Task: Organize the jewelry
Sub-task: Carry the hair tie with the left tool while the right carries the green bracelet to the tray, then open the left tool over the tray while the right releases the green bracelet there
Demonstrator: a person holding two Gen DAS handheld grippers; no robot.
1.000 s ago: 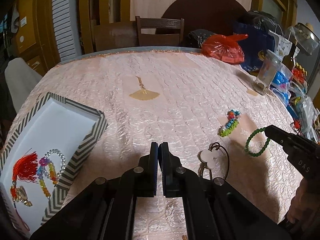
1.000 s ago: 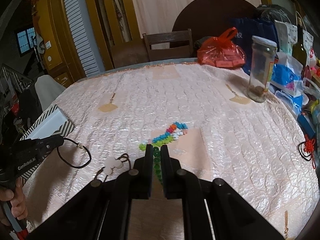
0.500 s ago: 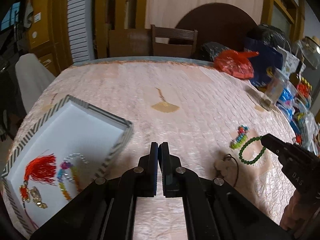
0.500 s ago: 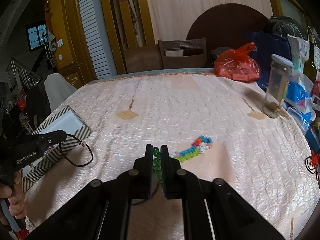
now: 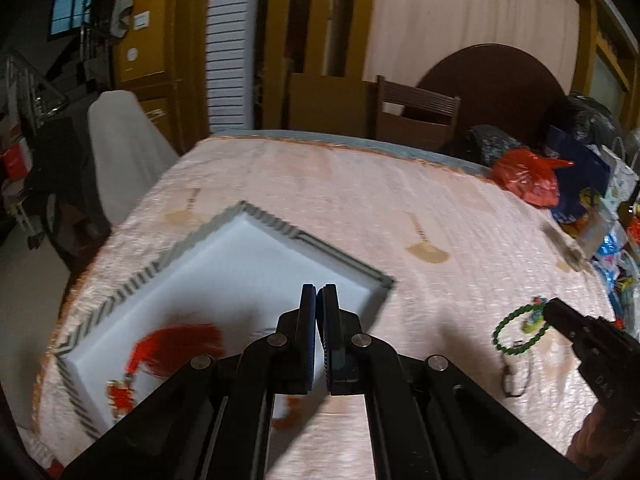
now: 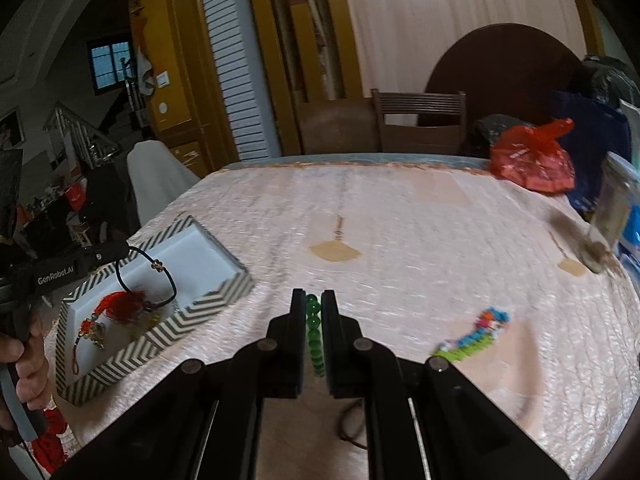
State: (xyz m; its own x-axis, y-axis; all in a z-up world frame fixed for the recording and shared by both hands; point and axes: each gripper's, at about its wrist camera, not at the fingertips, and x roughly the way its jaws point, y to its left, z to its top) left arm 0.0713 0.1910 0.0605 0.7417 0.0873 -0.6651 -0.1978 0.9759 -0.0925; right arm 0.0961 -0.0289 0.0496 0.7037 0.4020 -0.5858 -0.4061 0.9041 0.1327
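Note:
My left gripper (image 5: 319, 294) is shut on a black cord bracelet (image 6: 154, 276), which hangs over the white tray with a chevron rim (image 5: 120, 292); the cord shows only in the right wrist view. A red tassel charm (image 5: 168, 346) lies in the tray. My right gripper (image 6: 314, 300) is shut on a green bead bracelet (image 6: 314, 324) and holds it above the table, right of the tray; the bracelet (image 5: 516, 330) also shows in the left wrist view. A multicoloured bead bracelet (image 6: 476, 334) lies on the cloth to the right.
A dark cord pendant (image 5: 514, 378) lies on the cloth below the green bracelet. A red plastic bag (image 6: 532, 162), a glass jar (image 6: 610, 216) and bags crowd the table's right side. A wooden chair (image 6: 420, 120) stands at the far edge.
My left gripper has swung left from the middle of the table to above the tray with the black cord. My right gripper has lifted the green bracelet and moved left too.

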